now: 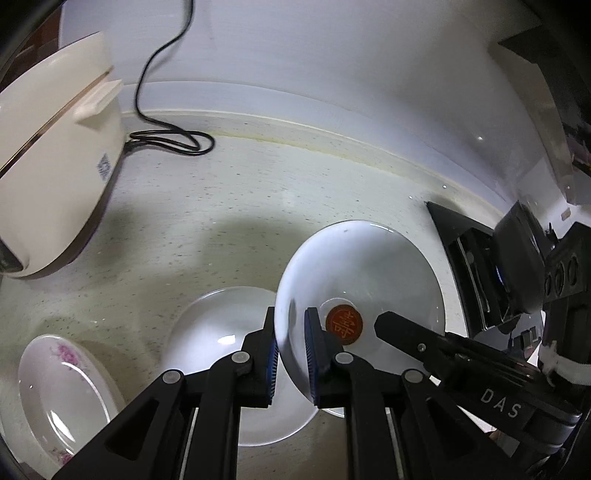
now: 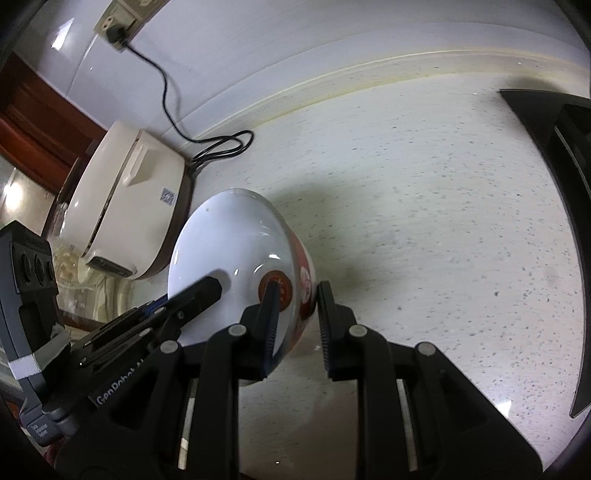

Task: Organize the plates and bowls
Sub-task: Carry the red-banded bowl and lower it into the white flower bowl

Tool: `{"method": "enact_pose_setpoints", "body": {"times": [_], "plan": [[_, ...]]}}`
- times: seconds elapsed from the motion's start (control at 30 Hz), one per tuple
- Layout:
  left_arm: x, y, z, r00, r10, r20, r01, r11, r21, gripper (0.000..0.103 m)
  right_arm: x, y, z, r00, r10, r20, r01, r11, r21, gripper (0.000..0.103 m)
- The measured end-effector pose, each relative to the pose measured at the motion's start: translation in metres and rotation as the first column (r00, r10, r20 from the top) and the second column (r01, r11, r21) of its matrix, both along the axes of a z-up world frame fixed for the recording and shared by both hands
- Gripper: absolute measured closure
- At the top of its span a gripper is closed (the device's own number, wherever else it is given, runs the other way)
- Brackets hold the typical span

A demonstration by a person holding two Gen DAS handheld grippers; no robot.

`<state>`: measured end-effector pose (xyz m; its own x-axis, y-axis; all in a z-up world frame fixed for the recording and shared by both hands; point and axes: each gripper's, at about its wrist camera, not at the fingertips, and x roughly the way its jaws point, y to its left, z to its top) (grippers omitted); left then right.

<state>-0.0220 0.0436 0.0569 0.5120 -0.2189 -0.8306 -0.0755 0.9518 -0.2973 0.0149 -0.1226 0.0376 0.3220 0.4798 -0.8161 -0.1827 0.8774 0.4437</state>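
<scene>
A white bowl (image 1: 354, 273) with a red seal mark inside is held tilted above the counter. My left gripper (image 1: 291, 354) is shut on its left rim. My right gripper (image 2: 295, 325) straddles the opposite rim of the bowl (image 2: 229, 240), one finger inside and one outside its red-patterned wall, with a gap at the outer finger. Its finger also shows in the left wrist view (image 1: 406, 332). Below the bowl sits a plain white plate (image 1: 221, 317). A plate with pink flowers (image 1: 62, 387) lies at the lower left.
A cream rice cooker (image 1: 51, 170) stands at the left with its black cord (image 1: 166, 140) running up to a wall socket (image 2: 114, 22). A black rack (image 1: 469, 254) stands at the right. The speckled counter (image 2: 424, 203) meets a white wall behind.
</scene>
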Motion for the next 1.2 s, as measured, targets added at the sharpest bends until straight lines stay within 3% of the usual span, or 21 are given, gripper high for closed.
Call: {"method": "enact_pose_setpoints", "body": {"times": [0.5,1.2], "plan": [[-0.020,0.030,0.000,0.998,0.067,-0.002,-0.067,0.998,-0.006,0.090,-0.007,0.034,-0.002,0.996,0.091,-0.010,-0.091,0.996,0.007,0.079],[-0.032,0.051,-0.016,0.992,0.105,-0.067,-0.106,0.994,-0.018,0.089,-0.019,0.065,-0.020,0.981,0.184,-0.064,-0.187,0.981,-0.044,0.079]]}}
